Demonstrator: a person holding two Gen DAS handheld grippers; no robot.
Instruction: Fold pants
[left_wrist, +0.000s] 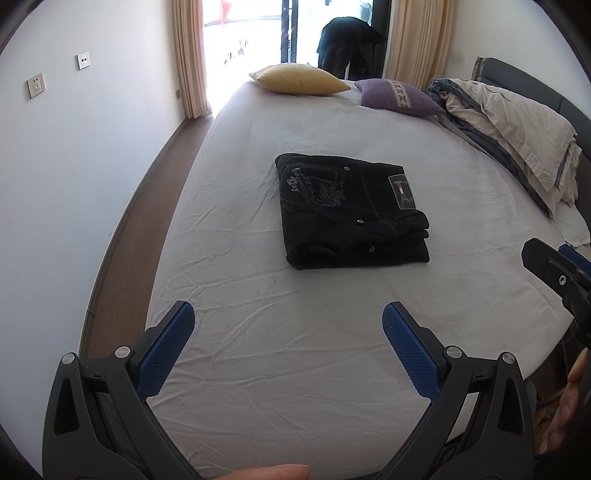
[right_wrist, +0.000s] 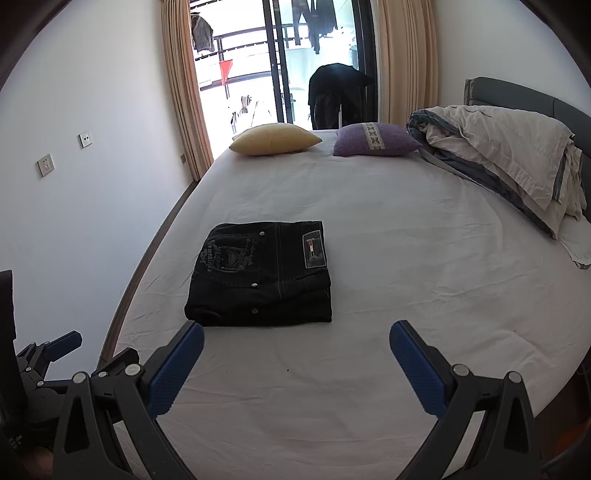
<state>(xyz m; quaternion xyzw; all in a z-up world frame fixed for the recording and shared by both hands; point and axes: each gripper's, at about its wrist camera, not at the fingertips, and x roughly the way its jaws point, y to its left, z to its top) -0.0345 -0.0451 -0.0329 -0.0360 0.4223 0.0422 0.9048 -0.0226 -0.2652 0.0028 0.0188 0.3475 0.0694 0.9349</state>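
Black jeans (left_wrist: 351, 212) lie folded into a compact rectangle on the white bed sheet (left_wrist: 258, 350), back pocket embroidery and waist label facing up. They also show in the right wrist view (right_wrist: 260, 275). My left gripper (left_wrist: 288, 317) is open and empty, held above the sheet in front of the jeans, apart from them. My right gripper (right_wrist: 297, 338) is open and empty, just in front of the jeans' near edge; part of it shows in the left wrist view (left_wrist: 554, 273). The left gripper's fingers (right_wrist: 62, 341) show at the lower left of the right wrist view.
A yellow pillow (right_wrist: 275, 138) and a purple pillow (right_wrist: 373, 139) lie at the far end of the bed. A bunched duvet (right_wrist: 509, 155) lies along the right side by the headboard. A wall (right_wrist: 92, 166) and floor strip run on the left.
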